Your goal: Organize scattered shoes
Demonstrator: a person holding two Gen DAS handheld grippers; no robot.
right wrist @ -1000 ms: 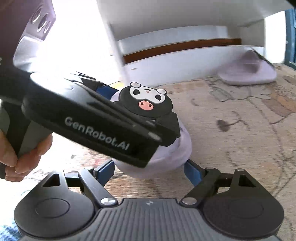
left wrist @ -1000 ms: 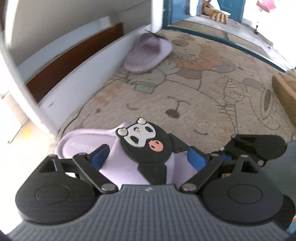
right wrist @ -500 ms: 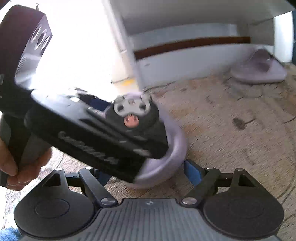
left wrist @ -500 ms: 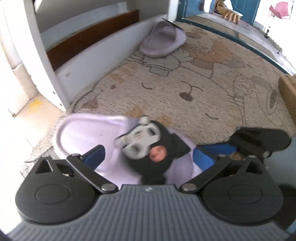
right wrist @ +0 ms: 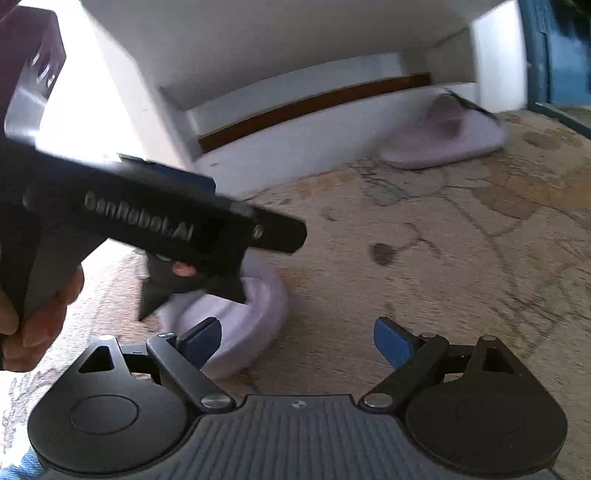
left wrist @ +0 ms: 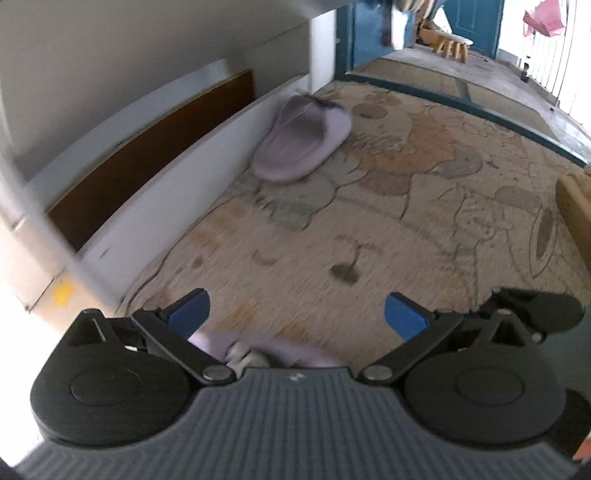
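A lilac slipper (right wrist: pixel 258 306) with a black cartoon charm (right wrist: pixel 173 277) lies on the patterned rug (right wrist: pixel 424 258). My left gripper (right wrist: pixel 247 210) hovers just over it, held by a hand (right wrist: pixel 33 325). In the left wrist view only the slipper's edge (left wrist: pixel 218 339) shows, below my left gripper (left wrist: pixel 297 314), which is wide open with bare rug between its pads. My right gripper (right wrist: pixel 297 341) is open and still widening. The slipper's toe rim sits by its left pad (right wrist: pixel 201 341), untouched. The matching lilac slipper (left wrist: pixel 303 144) (right wrist: pixel 443 136) rests far off against the white ledge.
A low white ledge (left wrist: pixel 177 192) with a brown board (left wrist: pixel 147 162) runs along the rug's left side. A yellow star (left wrist: pixel 62 291) marks the pale floor beside it. A tan woven object (left wrist: pixel 576 206) stands at the right edge. A blue doorway (left wrist: pixel 364 33) lies beyond.
The left gripper has let go of the charm slipper and pulled up and away. The slipper now lies on the rug below it. The right gripper has spread wider and shifted off to the slipper's right.
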